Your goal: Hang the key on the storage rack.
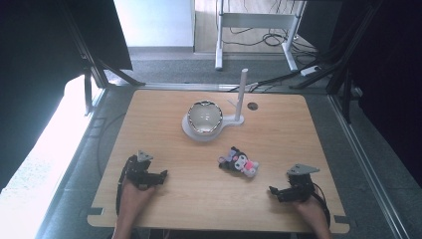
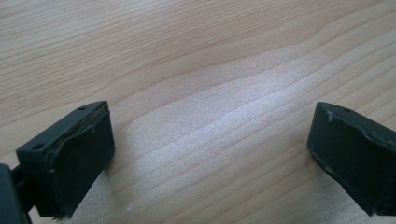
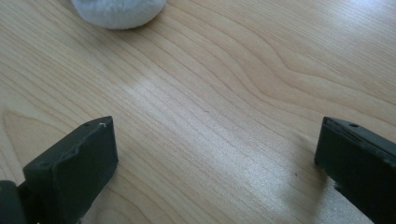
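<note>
Both tools, left (image 1: 161, 175) and right (image 1: 273, 190), jaws apart, flanking the plush toy (image 1: 239, 162).

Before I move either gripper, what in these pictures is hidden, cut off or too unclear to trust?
- Plush toy, high view: too small and blurred to tell its pose.
- White soft thing, right gripper view: cut off by the top edge.
- Bowl, high view: glare hides whether anything is inside.

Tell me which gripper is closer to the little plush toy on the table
Right. The right gripper sits just off the plush toy, toward the table's near right corner. The left gripper rests farther away, on the toy's other side. Neither touches it, and both stand open.
</note>
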A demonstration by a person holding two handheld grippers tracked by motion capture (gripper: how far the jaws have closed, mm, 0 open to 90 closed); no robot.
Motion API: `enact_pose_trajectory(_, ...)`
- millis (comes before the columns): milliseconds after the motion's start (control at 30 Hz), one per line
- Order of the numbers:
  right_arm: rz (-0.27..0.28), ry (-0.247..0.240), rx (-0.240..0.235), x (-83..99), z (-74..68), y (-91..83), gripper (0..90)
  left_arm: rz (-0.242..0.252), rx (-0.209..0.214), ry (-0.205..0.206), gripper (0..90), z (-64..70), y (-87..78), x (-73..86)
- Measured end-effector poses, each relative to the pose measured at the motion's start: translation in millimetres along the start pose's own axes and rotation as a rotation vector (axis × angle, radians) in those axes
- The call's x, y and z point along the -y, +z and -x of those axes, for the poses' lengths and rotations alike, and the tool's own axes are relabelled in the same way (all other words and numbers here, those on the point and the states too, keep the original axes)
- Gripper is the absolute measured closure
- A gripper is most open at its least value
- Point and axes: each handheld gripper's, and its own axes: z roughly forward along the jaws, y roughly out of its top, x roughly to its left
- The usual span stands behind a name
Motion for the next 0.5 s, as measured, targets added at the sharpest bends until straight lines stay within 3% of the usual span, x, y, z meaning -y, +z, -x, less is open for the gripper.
enact_pose_trajectory(500, 0.000, -0.003, -0.004, -0.2, 0.3, 0.2, 0.0, 0.000, 0.000, 0.000, 0.4, 0.0, 0.0, 0.0)
